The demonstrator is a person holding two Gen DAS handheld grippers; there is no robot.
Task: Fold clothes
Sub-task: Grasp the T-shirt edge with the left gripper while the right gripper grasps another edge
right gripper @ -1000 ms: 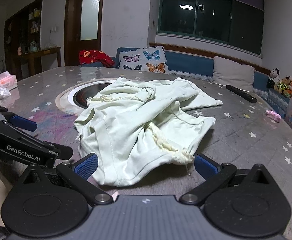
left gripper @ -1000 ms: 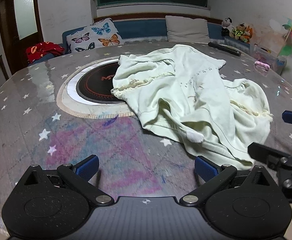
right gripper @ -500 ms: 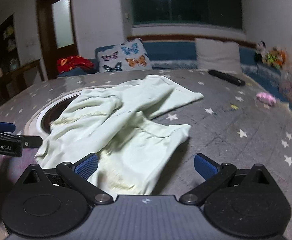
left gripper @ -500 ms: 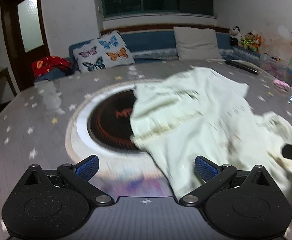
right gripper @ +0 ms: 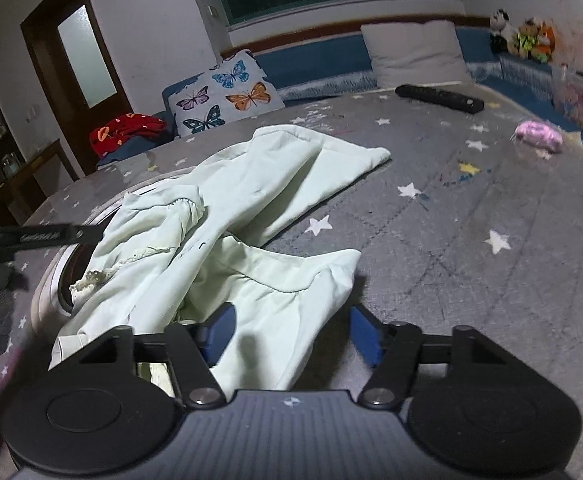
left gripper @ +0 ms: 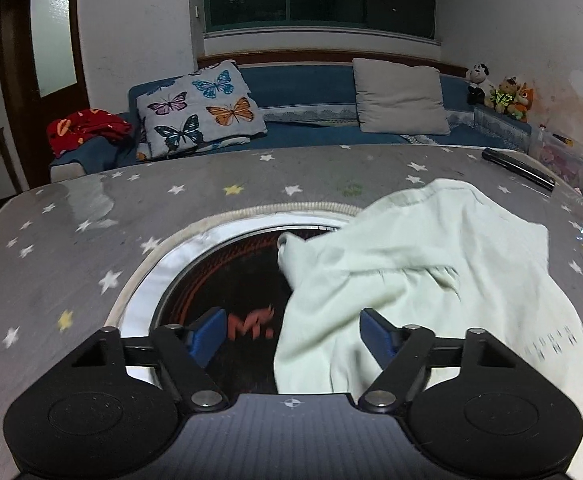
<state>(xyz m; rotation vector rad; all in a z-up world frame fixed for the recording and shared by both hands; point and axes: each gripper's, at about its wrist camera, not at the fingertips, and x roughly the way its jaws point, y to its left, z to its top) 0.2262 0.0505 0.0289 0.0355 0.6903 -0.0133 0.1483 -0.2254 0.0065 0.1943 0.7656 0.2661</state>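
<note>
A pale green garment (left gripper: 431,280) lies crumpled on the star-patterned table (left gripper: 71,240), partly over a round black cooktop (left gripper: 227,280) set into it. My left gripper (left gripper: 291,334) is open low over the cooktop, and the garment's left edge reaches in between its blue pads (left gripper: 207,332). The garment (right gripper: 251,208) spreads across the right wrist view. There my right gripper (right gripper: 291,334) is open, with a flap of the garment lying between its pads (right gripper: 365,338). A finger of the left gripper (right gripper: 47,236) pokes in from the left.
A black remote (right gripper: 439,98) and a small pink object (right gripper: 539,136) lie on the table's far right. Behind the table runs a blue sofa with a butterfly pillow (left gripper: 199,112), a grey cushion (left gripper: 399,96) and red cloth (left gripper: 87,128). Bare tabletop (right gripper: 471,260) lies right of the garment.
Both grippers have moved forward and down onto the garment. Their jaws have narrowed, and cloth now lies between each pair of pads.
</note>
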